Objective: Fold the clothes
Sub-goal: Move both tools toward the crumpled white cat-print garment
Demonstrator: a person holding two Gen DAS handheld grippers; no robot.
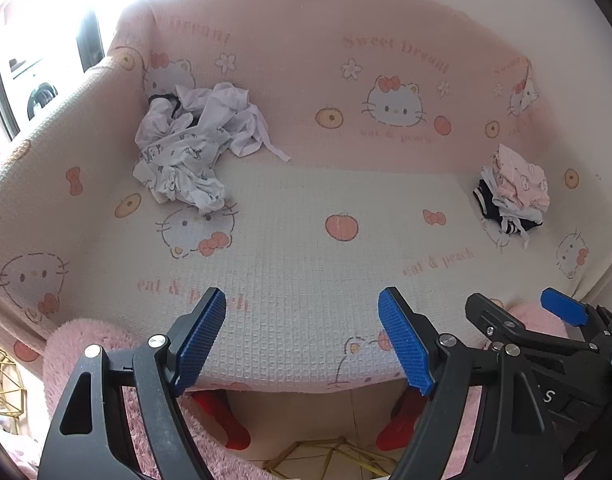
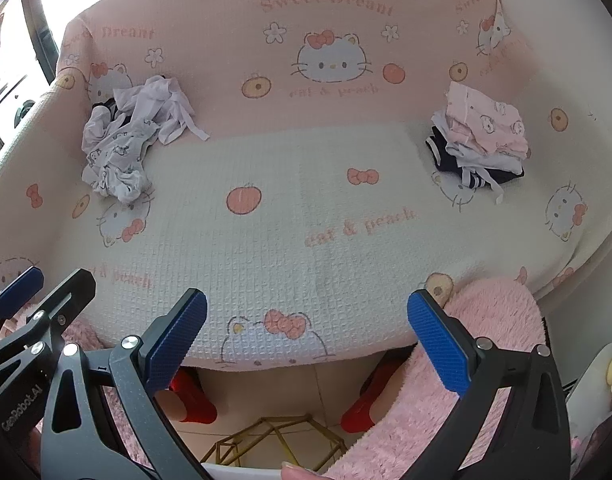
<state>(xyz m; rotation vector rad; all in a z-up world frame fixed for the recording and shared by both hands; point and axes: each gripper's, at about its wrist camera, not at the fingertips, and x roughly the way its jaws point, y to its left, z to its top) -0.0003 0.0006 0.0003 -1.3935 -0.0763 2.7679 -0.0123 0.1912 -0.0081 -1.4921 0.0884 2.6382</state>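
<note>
A crumpled heap of white printed clothes [image 1: 194, 144] [image 2: 134, 140] lies at the back left of the sofa seat. At the back right sits a stack of folded clothes [image 1: 514, 196] [image 2: 482, 136], pink pieces on top of white and dark ones. My left gripper [image 1: 302, 340] hangs open over the seat's front edge, nothing between its blue pads. My right gripper [image 2: 306, 340] is also open and empty, over the same edge; it shows in the left wrist view as the right gripper [image 1: 518, 316] beside the left one. Both are far from the clothes.
The sofa [image 1: 306, 240] [image 2: 306, 208] wears a pink and white cartoon-cat cover. Fluffy pink sleeves or trouser legs [image 2: 486, 340] and red slippers [image 1: 234, 420] [image 2: 194, 400] of the person show below. A gold wire frame [image 2: 274, 440] lies on the tiled floor.
</note>
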